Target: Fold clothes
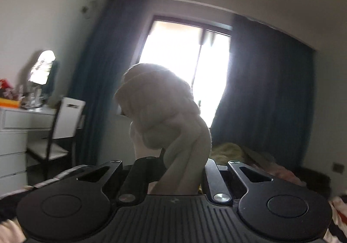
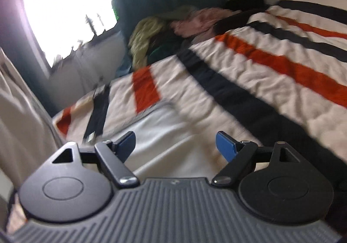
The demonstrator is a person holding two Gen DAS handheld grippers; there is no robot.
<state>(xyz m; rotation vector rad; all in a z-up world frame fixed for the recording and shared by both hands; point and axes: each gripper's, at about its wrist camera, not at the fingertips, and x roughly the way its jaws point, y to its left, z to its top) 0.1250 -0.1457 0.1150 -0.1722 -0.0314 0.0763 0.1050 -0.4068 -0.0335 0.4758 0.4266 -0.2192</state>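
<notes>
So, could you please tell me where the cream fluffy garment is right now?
In the left wrist view, the cream fluffy garment is bunched between the left hand-held gripper fingers, lifted mid-frame against the bright window with dark blue curtains.

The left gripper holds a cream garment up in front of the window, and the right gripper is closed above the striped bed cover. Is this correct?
Not quite. In the right wrist view the right gripper is open, its blue pads wide apart with nothing between them. The rest holds: the left gripper grips the cream garment before the window.
</notes>
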